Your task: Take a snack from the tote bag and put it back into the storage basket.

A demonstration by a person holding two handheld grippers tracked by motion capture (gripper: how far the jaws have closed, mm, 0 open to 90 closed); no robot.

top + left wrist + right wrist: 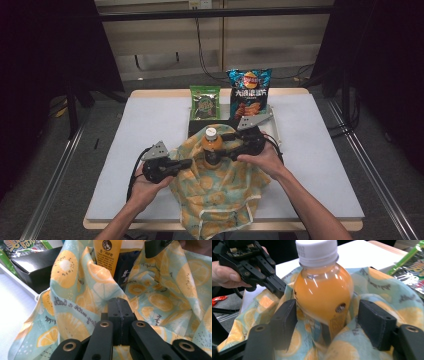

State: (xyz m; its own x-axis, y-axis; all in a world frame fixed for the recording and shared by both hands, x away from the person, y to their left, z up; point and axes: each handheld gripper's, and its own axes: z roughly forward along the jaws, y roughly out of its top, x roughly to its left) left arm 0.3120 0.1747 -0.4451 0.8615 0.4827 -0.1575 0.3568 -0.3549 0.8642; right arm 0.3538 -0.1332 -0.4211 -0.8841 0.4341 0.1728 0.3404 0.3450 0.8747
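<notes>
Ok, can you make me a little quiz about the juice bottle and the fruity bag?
1. True or false: the orange juice bottle stands upright in the fruit-print cloth bag.
2. What is the left gripper shut on? A) the bottle cap B) the bag's cloth C) a chip packet
3. Are the pads of the right gripper pressing on the bottle?

Key
1. True.
2. B: its jaws pinch the bag's edge.
3. No. The bottle sits between the jaws, but there is a gap on each side.
</notes>
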